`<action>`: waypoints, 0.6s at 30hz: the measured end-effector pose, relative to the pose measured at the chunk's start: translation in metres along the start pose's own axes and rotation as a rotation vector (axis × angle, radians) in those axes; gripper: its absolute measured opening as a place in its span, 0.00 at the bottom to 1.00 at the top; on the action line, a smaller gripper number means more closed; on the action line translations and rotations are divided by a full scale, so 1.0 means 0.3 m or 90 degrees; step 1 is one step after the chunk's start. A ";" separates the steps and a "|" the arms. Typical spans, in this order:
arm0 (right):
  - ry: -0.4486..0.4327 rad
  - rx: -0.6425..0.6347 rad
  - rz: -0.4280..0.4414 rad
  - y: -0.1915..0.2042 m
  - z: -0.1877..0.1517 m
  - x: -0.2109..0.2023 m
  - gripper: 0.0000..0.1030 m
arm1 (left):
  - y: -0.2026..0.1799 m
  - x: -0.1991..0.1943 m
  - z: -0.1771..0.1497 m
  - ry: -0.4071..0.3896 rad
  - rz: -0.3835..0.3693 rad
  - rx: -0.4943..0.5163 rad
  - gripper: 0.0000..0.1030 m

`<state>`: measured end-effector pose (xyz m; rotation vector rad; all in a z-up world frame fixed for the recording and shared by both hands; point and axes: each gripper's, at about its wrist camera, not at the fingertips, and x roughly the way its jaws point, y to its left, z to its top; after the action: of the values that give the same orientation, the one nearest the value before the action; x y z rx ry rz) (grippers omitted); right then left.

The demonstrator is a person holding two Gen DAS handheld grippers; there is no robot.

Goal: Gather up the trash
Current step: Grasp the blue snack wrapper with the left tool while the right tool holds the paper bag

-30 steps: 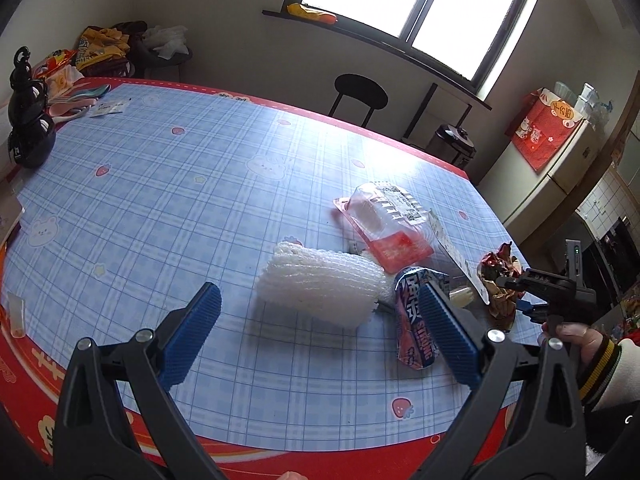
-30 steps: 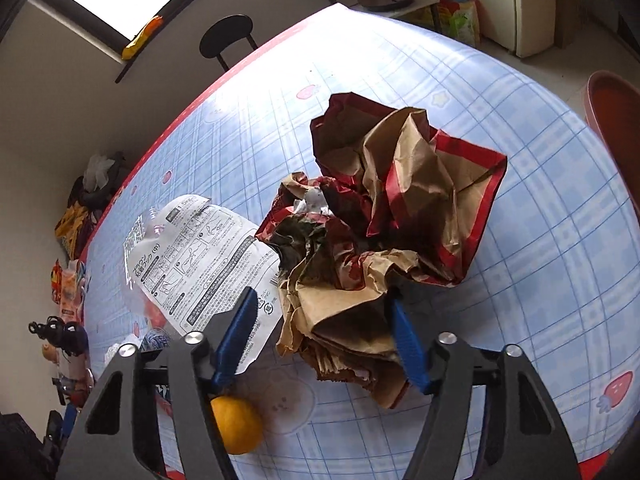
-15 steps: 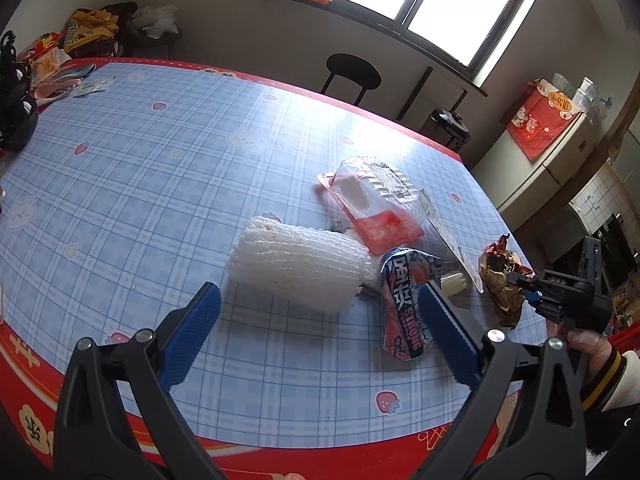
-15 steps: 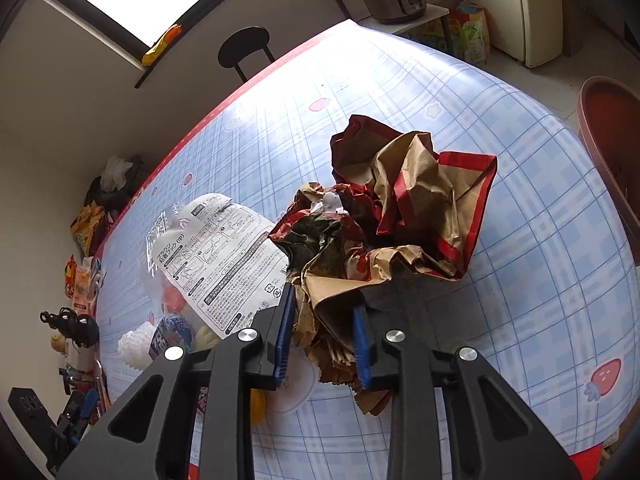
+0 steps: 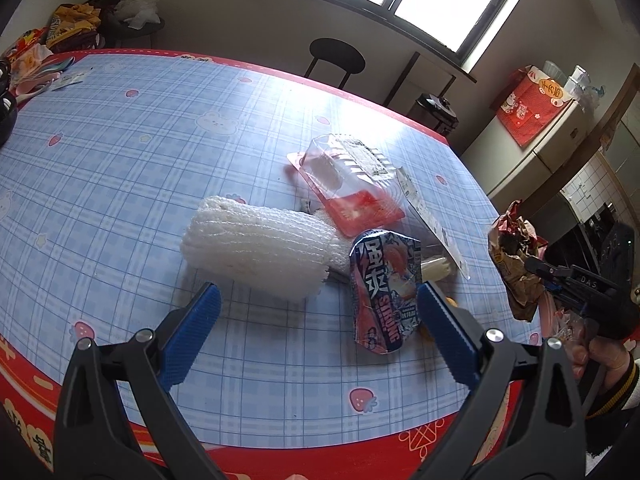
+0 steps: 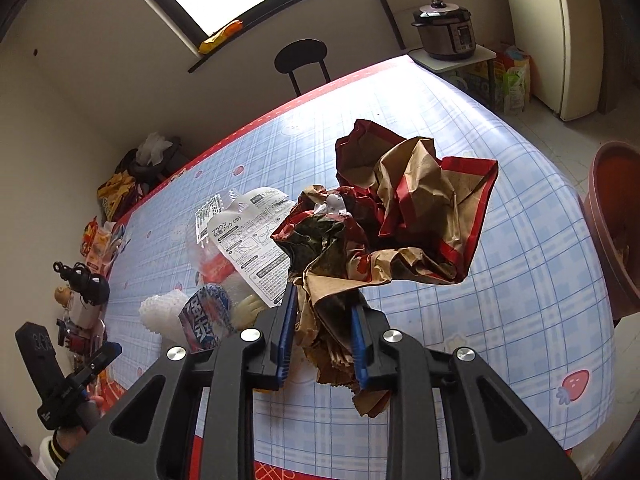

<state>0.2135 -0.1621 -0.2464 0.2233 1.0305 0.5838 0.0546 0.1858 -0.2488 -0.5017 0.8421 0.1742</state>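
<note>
My right gripper [image 6: 325,334] is shut on a crumpled brown and red paper bag [image 6: 404,216] and holds it lifted above the table; the bag also shows in the left wrist view [image 5: 516,256], at the right gripper's tip [image 5: 538,270]. My left gripper [image 5: 318,328] is open and empty, just above the near table edge. Ahead of it lie a white foam net sleeve [image 5: 256,246], a blue snack wrapper [image 5: 384,288], a clear plastic tray with a red label [image 5: 348,184] and a printed white wrapper [image 6: 248,240].
The blue plaid tablecloth [image 5: 120,152] has a red border. A brown tub [image 6: 616,224] stands on the floor off the table's right edge. A black stool [image 5: 338,58], a pressure cooker [image 6: 444,32] and clutter at the far left corner [image 5: 36,52] surround the table.
My right gripper closed on the paper bag and lifted it off the table. My left gripper, still open, moved closer to the foam sleeve and snack wrapper.
</note>
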 end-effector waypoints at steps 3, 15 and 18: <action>-0.003 -0.042 -0.003 0.024 -0.012 -0.028 0.24 | -0.021 0.041 -0.016 0.026 -0.054 -0.003 0.74; 0.001 -0.061 -0.032 -0.018 -0.043 -0.095 0.24 | -0.075 0.323 -0.035 0.104 -0.092 -0.015 0.47; 0.000 -0.049 -0.042 -0.049 -0.052 -0.112 0.24 | -0.067 0.361 -0.031 0.109 -0.096 -0.019 0.45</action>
<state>0.1927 -0.1942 -0.2359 0.1215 1.0097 0.5623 0.1266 0.1584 -0.3281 -0.6121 0.9659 0.0046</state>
